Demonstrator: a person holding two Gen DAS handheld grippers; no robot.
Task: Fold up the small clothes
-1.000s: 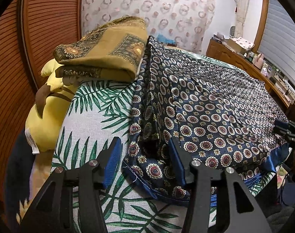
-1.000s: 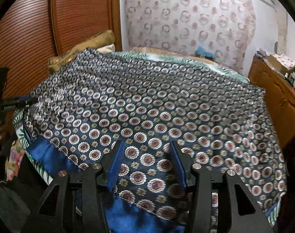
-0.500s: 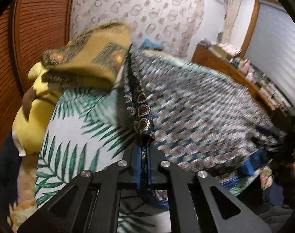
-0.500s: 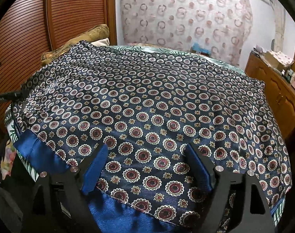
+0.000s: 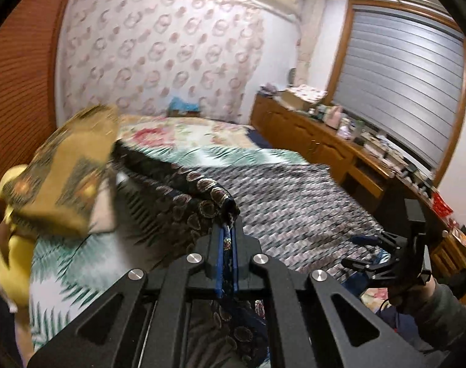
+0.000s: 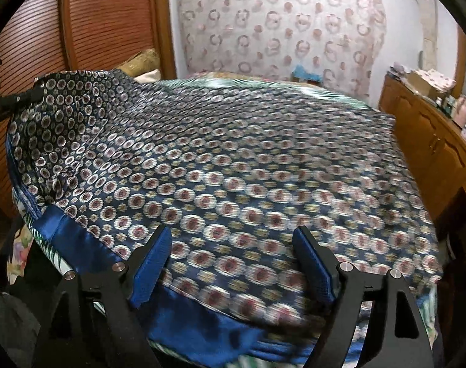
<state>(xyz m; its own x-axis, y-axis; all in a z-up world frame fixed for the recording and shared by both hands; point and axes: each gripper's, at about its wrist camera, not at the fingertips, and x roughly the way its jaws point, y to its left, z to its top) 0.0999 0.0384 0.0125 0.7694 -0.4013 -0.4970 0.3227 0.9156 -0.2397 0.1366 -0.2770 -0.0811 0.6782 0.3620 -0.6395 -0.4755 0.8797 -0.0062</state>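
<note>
Left wrist view shows the left gripper (image 5: 226, 245) clenched on a corner of the navy satin cloth patterned with round red-and-white medallions (image 5: 294, 202), a strip of its blue hem pinched between the blue pads and a bunched fold rising just past the fingertips; from that fold the cloth runs away and down, lifted off the bed on this side, while the rest lies spread flat over the bedspread printed with green palm leaves (image 5: 64, 263). A folded mustard-yellow blanket with dark ornamental borders (image 5: 67, 171) sits beside the raised edge, blurred, on a yellow pillow (image 5: 9, 245). Low at the right edge of the same view the right gripper (image 5: 360, 251) hangs at the near edge of the cloth, held by a hand in a grey sleeve (image 5: 417, 294). Right wrist view shows that gripper (image 6: 233, 260) released, its blue-padded jaws standing wide apart over the cloth's near border, where the plain blue satin hem band (image 6: 79, 239) runs along the bed's edge; the pads do not press on the fabric. At the far left corner of this view the cloth (image 6: 233, 159) peaks upward where the left gripper (image 6: 9, 104) holds it, in front of a reddish-brown slatted wooden door (image 6: 110, 24)
</note>
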